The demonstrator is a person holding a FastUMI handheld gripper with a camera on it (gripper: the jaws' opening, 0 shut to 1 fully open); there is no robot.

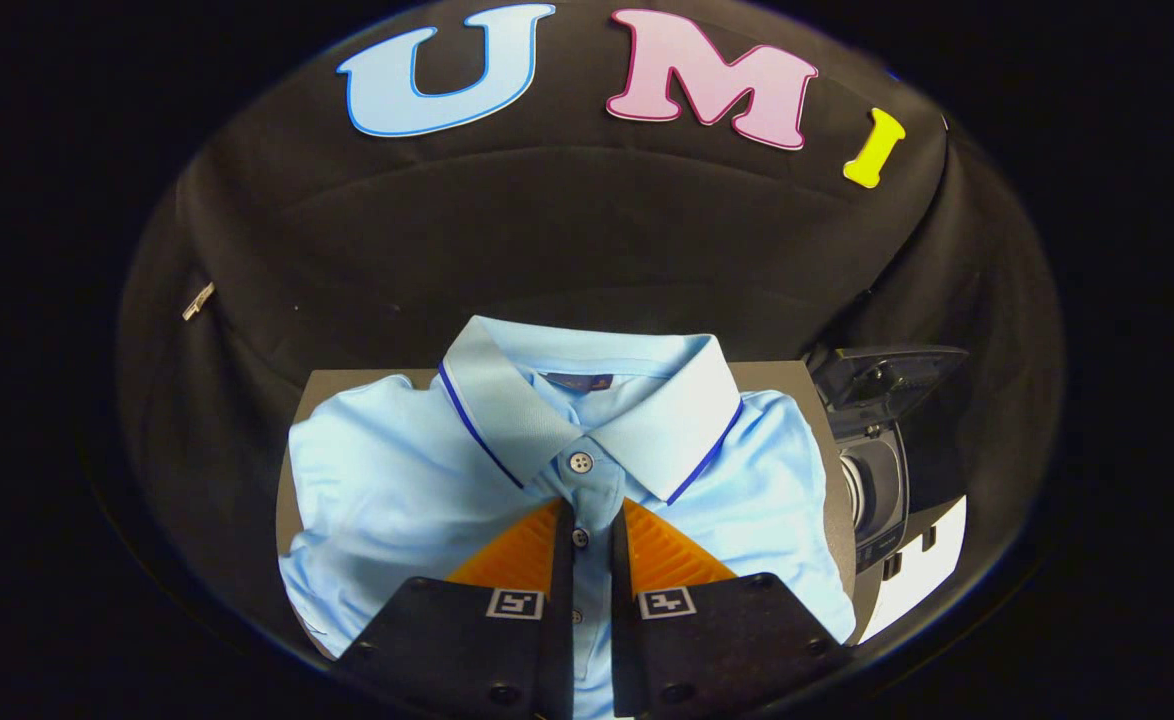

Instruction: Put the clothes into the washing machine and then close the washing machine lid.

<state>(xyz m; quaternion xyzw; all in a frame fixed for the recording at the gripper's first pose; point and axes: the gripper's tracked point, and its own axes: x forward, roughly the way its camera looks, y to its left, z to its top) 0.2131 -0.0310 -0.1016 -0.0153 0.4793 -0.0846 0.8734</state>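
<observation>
Nothing here can be read: the shirt's point(417, 500) neck label point(575, 381), just beyond the claw point(592, 520), is too blurred.

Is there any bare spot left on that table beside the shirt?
Hardly. The folded shirt covers most of the table; bare strips show only at its far corners beside the collar. The washing machine crowds the right. The tool straddles the button placket, fingers narrowly apart.

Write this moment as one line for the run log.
gripper: fingers nearly closed around shirt placket, grip unclear | shirt: folded on table | washing machine: beside table, lid open
</observation>
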